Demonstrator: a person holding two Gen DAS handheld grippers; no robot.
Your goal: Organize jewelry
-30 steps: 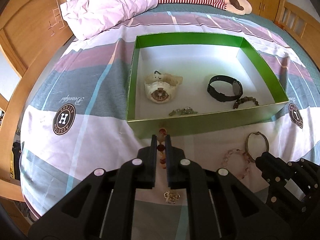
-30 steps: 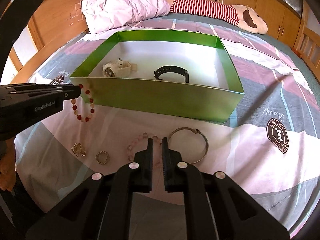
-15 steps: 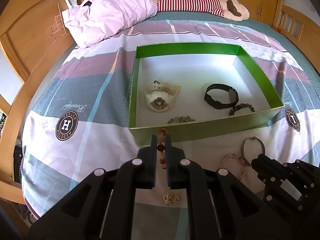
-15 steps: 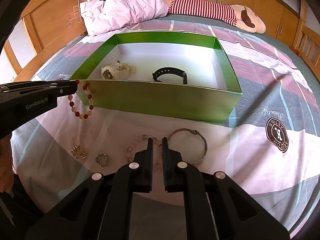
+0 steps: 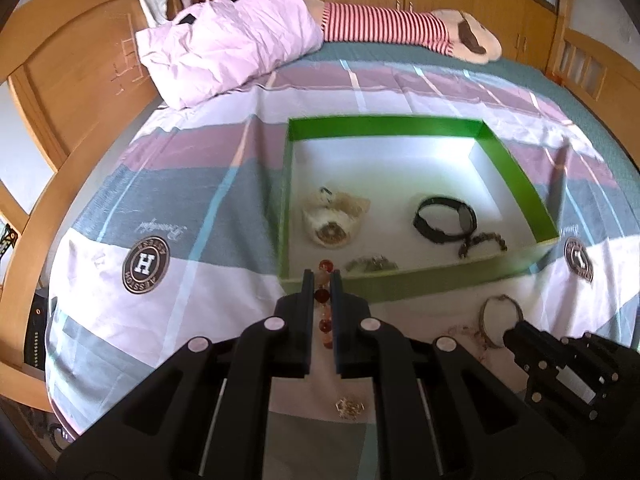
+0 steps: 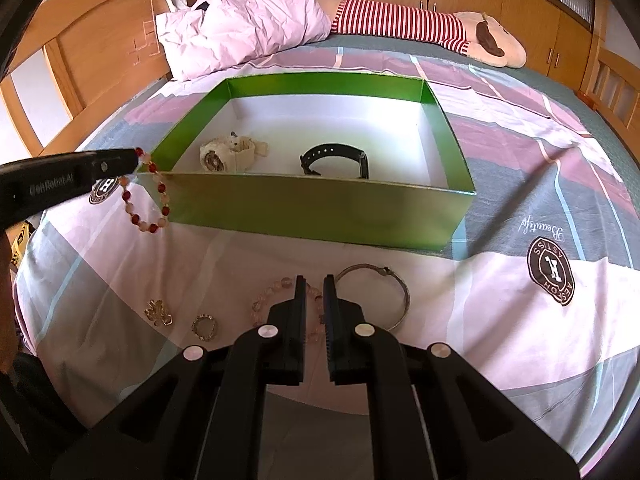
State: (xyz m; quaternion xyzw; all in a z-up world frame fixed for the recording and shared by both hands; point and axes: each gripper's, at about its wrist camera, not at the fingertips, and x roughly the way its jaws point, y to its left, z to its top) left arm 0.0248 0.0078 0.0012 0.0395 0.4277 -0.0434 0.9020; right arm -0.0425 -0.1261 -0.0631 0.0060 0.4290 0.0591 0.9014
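My left gripper is shut on a red and pink bead bracelet. In the right wrist view the left gripper holds the bracelet dangling at the near left corner of the green box, its top at rim height. The box holds a white watch, a black watch, a dark bead bracelet and a small chain. My right gripper is shut, with nothing in it, just above a pale pink bracelet lying on the sheet.
A silver bangle, a small ring and a gold charm lie on the bedsheet in front of the box. A pink pillow and a striped plush toy lie beyond it. Wooden bed frame on the left.
My left gripper has risen with the bead bracelet, which now hangs higher against the box's near left corner. The right gripper has stayed put.
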